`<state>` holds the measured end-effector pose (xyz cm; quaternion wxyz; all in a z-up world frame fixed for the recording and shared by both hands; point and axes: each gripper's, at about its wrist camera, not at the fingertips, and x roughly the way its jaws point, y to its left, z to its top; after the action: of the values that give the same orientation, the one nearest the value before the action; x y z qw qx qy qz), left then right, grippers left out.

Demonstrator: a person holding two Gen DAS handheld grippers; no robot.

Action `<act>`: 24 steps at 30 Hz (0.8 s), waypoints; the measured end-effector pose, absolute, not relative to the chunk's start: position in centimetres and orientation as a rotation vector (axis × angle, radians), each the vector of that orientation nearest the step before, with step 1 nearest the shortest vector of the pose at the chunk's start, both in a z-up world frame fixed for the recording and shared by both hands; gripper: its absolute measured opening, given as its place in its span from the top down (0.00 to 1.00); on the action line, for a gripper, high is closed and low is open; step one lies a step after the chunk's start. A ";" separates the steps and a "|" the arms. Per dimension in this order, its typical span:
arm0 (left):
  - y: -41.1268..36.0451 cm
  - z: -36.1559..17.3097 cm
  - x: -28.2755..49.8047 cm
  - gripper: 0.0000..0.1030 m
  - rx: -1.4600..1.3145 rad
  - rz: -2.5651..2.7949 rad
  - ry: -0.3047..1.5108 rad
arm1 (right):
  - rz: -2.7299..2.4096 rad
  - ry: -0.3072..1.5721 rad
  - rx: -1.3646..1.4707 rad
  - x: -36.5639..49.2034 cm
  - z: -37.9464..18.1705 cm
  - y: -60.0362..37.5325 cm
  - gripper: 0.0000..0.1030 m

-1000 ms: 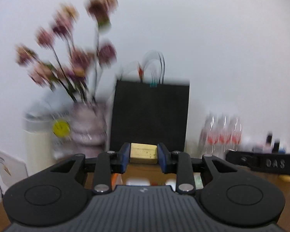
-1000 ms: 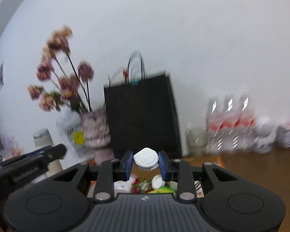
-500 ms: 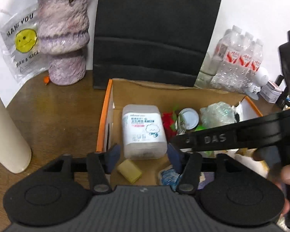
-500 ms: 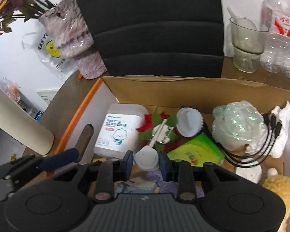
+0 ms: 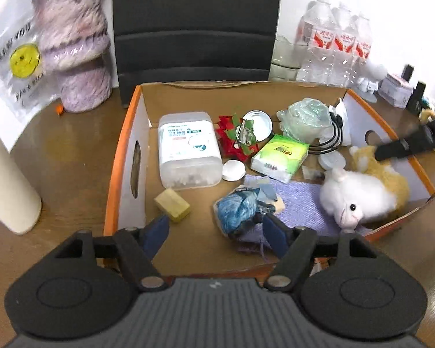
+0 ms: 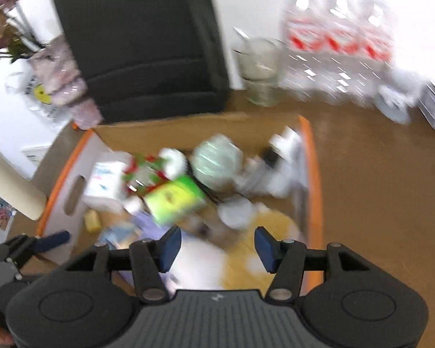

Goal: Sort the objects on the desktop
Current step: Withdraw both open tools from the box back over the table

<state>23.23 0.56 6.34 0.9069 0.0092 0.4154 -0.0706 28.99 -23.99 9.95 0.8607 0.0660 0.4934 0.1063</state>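
Note:
An orange-edged cardboard box (image 5: 124, 156) holds mixed objects: a yellow sponge block (image 5: 172, 204), a white wipes tub (image 5: 188, 150), a small white round lid (image 5: 233, 170), a green tissue pack (image 5: 279, 156), a blue crumpled bag (image 5: 239, 207) and a white plush toy (image 5: 353, 197). My left gripper (image 5: 217, 233) is open and empty above the box's near edge. My right gripper (image 6: 217, 248) is open and empty over the box's right half (image 6: 313, 174); that view is blurred.
A black paper bag (image 5: 194, 29) stands behind the box. A purple vase (image 5: 78, 46) and a cream cylinder (image 5: 5, 179) stand at the left. Water bottles (image 5: 333, 43) and a glass (image 5: 287, 55) stand at the back right.
Both grippers tilted down over the box and opened. The sponge block left the left gripper and the white lid left the right gripper; both now lie in the box.

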 end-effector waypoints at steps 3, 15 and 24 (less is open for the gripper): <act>0.7 6.6 22.8 0.37 -0.011 -0.138 0.876 | 0.246 1.063 0.169 27.3 9.5 -24.9 0.45; 0.3 12.2 21.4 0.17 0.028 -0.113 0.771 | 0.236 1.060 0.119 26.4 10.9 -23.5 0.41; -0.3 17.7 18.1 0.00 -0.050 0.050 0.596 | 0.278 0.706 0.035 22.2 17.4 -21.3 0.16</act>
<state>18.10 -0.33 17.68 0.9553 -0.0248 0.2935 0.0247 22.19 -21.30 17.43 0.9287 0.0173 0.3447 0.1355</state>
